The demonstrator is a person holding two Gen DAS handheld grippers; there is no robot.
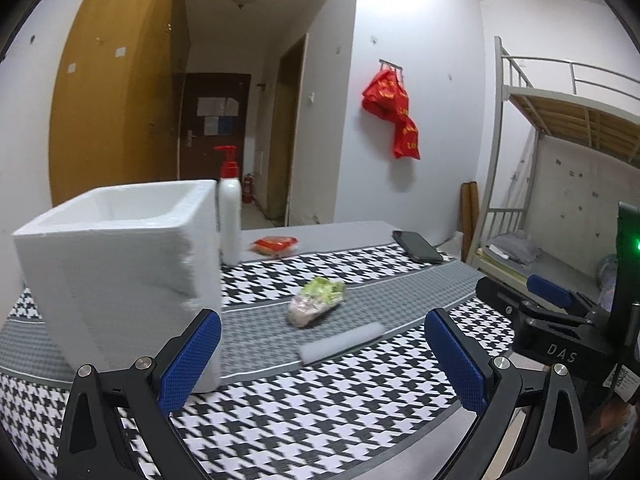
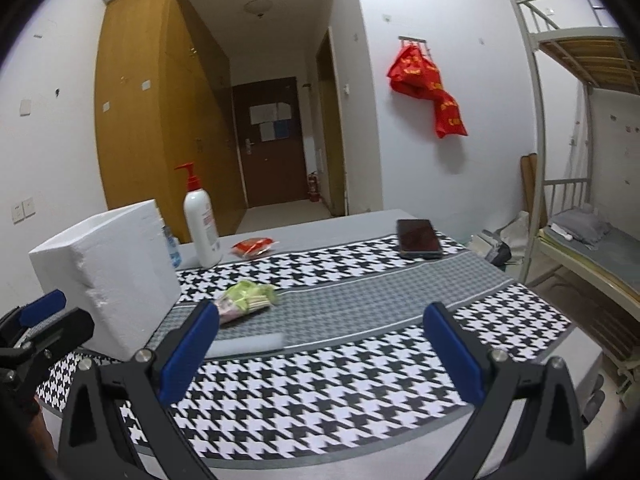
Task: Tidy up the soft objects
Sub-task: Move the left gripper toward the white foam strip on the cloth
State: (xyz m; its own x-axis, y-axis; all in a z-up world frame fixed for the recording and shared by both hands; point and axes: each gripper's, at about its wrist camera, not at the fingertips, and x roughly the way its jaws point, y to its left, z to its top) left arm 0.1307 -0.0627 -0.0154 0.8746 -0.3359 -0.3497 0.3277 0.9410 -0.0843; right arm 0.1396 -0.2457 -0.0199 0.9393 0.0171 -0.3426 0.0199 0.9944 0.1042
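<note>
Styrofoam, white and thick-walled, makes up the open box (image 1: 120,280) at the left of the houndstooth-patterned black, white and grey cloth (image 1: 320,412) covering the table. Just behind it a white pump bottle with a red dispenser (image 1: 231,216) stands upright; a small blue-labelled bottle (image 2: 172,246) peeks out beside the box, mostly hidden. Beyond them lies a flat red packet (image 1: 274,245), and a dark phone (image 1: 416,246) rests at the far right edge. On the grey band sit a crinkly green-and-pink plastic-wrapped bundle (image 1: 318,300) and, nearer, a pale grey foam strip (image 1: 340,342), blurred and partly covered by a finger in the right wrist view. The left gripper (image 1: 320,364) and right gripper (image 2: 320,352) both hover spread wide apart, grasping nothing. The box interior cannot be made out.
</note>
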